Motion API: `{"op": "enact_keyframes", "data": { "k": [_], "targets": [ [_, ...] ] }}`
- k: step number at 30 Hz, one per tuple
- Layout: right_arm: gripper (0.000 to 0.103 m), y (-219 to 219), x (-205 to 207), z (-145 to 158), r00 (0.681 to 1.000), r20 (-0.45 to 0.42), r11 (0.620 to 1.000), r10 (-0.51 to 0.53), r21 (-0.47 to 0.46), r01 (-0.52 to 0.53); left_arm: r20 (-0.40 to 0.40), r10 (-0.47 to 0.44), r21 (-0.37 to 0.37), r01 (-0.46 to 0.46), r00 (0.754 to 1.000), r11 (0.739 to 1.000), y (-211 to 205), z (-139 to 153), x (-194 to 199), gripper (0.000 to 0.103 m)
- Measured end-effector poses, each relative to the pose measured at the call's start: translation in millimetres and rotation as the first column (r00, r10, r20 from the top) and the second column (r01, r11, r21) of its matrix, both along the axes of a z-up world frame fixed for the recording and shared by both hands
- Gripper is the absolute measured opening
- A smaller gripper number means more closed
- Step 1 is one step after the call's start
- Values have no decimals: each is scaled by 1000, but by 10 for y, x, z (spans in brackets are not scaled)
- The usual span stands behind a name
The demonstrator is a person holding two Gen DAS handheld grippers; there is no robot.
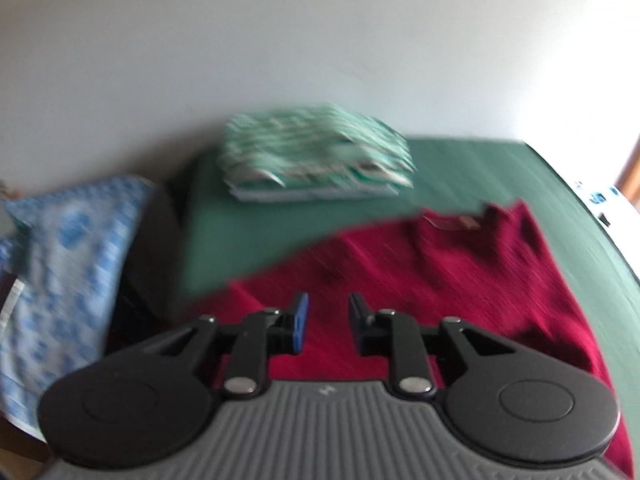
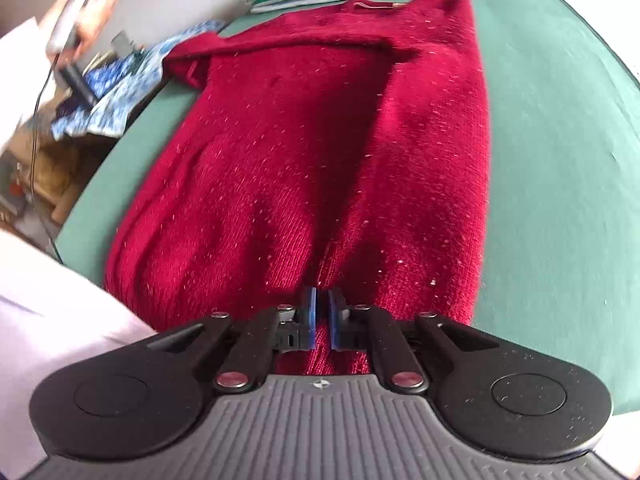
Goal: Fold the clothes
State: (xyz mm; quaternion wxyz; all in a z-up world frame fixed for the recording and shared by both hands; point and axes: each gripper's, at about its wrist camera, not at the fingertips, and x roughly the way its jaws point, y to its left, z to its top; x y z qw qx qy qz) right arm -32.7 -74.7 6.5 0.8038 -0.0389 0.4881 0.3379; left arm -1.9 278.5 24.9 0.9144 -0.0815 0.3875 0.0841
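A dark red knit sweater (image 2: 304, 152) lies lengthwise on the green table cover (image 2: 560, 160), its sides folded inward and its collar at the far end. My right gripper (image 2: 320, 316) is at the near hem, shut on a pinched ridge of the knit that creases up into its blue pads. In the left wrist view the sweater (image 1: 440, 280) spreads below my left gripper (image 1: 328, 320), whose jaws stand apart with nothing between them, hovering over the cloth's left part. That view is motion-blurred.
A folded green-and-white striped stack (image 1: 316, 152) sits at the table's far edge. A blue-and-white patterned cloth (image 1: 68, 264) hangs off the left side. A person's hand (image 2: 88, 16) and pale sleeve (image 2: 60, 320) show at left. A white wall stands behind.
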Motion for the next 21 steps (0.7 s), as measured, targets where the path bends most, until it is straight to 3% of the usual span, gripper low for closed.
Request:
{"op": "enact_keyframes", "data": {
  "k": [3,6,8,10,12,15,18,19,21],
  "targets": [
    [7,41,6,23,999,-3,998,41,54,-40,-48,-60,-94,56,997,994,-302,-290,-50,26],
    [8,98,1,-41,996,-19,996,87,-15,-87,-102,-55,-139,40,993,990,-450,-544,19,32],
    [24,92,34,-7,994,-56,996,88,10,-88,-117,8,-155,-27,993,988,-400,-669,96,47],
    [27,35,52,68,997,-50,997,58,56,-55,-130,97,-181,-120,987,976,-241,-762,165,55],
    [36,-21,57,113,999,-35,997,26,69,-23,-137,167,-232,-195,976,953,-61,-833,220,56],
    [37,-41,22,82,1000,-31,998,-2,55,4,-129,206,-319,-237,970,918,102,-837,271,58],
    [37,-30,-24,28,1000,-25,999,-2,35,3,-130,251,-439,-283,959,853,252,-841,315,60],
    [37,-20,-37,14,1000,-20,1000,0,22,0,-141,273,-456,-307,952,835,296,-853,331,57],
    [37,-10,-57,-23,1000,-10,1000,6,2,-6,-163,314,-489,-353,935,797,381,-882,358,36]
  ]
}}
